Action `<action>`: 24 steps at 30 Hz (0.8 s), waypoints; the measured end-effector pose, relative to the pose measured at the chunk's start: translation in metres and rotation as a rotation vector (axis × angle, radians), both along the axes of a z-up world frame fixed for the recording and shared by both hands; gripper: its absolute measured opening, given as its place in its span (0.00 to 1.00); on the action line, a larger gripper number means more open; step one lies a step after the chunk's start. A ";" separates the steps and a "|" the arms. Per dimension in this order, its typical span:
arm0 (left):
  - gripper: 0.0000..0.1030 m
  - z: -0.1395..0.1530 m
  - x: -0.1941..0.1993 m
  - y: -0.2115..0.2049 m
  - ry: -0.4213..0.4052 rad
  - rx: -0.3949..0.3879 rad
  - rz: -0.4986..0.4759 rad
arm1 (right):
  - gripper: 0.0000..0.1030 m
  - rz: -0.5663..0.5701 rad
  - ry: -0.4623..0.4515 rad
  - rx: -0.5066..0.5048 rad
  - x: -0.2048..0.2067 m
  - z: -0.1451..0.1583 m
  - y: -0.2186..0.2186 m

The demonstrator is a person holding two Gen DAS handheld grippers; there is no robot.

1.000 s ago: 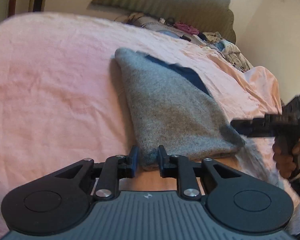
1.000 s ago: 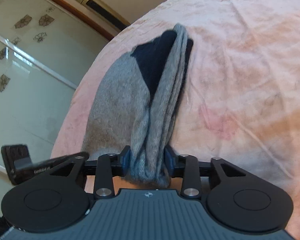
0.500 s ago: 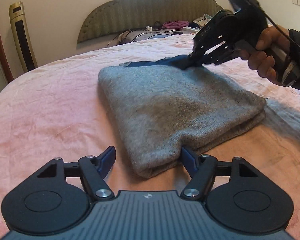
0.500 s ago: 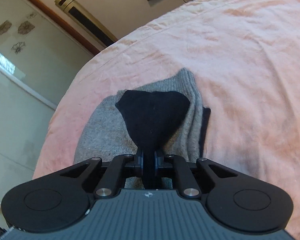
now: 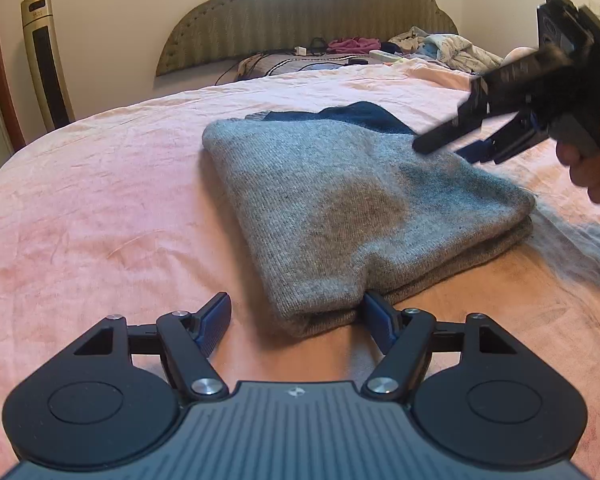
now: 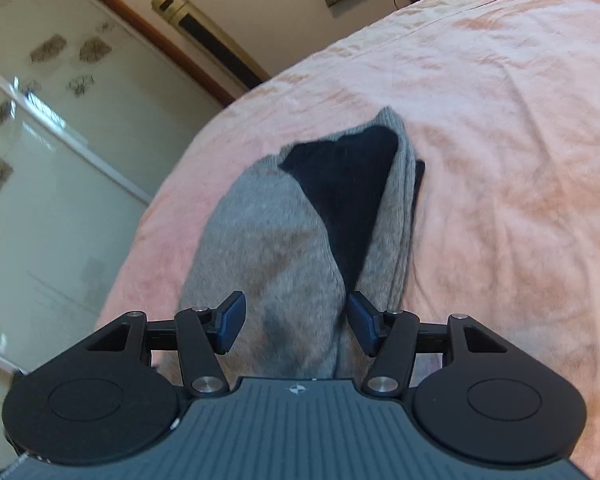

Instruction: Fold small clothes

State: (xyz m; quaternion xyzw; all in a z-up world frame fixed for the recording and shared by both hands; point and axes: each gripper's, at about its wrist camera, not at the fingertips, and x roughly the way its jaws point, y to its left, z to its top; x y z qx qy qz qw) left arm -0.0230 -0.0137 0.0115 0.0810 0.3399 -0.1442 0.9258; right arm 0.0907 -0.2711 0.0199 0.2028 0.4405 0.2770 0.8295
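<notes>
A folded grey knit garment (image 5: 340, 200) lies on the pink bed sheet (image 5: 100, 200), with a dark navy part (image 5: 364, 116) showing at its far end. My left gripper (image 5: 296, 312) is open, and the garment's near corner sits between its pads without being pressed. My right gripper (image 5: 452, 148) hovers over the garment's far right edge, held by a hand (image 5: 596, 168). In the right wrist view that right gripper (image 6: 296, 312) has its jaws opening above the grey garment (image 6: 268, 248) and the navy flap (image 6: 352, 184), gripping nothing.
A padded headboard (image 5: 300, 20) and a heap of loose clothes (image 5: 432, 46) fill the bed's far end. A gold tower appliance (image 5: 46, 60) stands by the wall on the left. Frosted glass doors (image 6: 40, 160) run beside the pink sheet (image 6: 500, 160).
My left gripper let go of the garment's near corner and opened wide. My right gripper, shut on the navy flap half a second ago, released it and drew back to the right.
</notes>
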 end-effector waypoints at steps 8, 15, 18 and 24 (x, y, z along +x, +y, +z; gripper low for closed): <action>0.70 -0.001 -0.006 0.010 0.018 -0.005 0.018 | 0.13 -0.020 0.000 -0.013 -0.006 -0.010 -0.015; 0.69 0.003 -0.033 0.023 -0.029 0.087 0.033 | 0.59 -0.107 -0.004 0.160 -0.051 0.005 -0.048; 0.69 0.005 -0.030 0.019 -0.052 0.090 0.033 | 0.58 -0.071 0.015 0.076 -0.059 0.002 -0.037; 0.22 0.011 -0.009 -0.001 -0.083 0.067 0.039 | 0.25 -0.015 0.018 -0.065 -0.055 -0.008 -0.007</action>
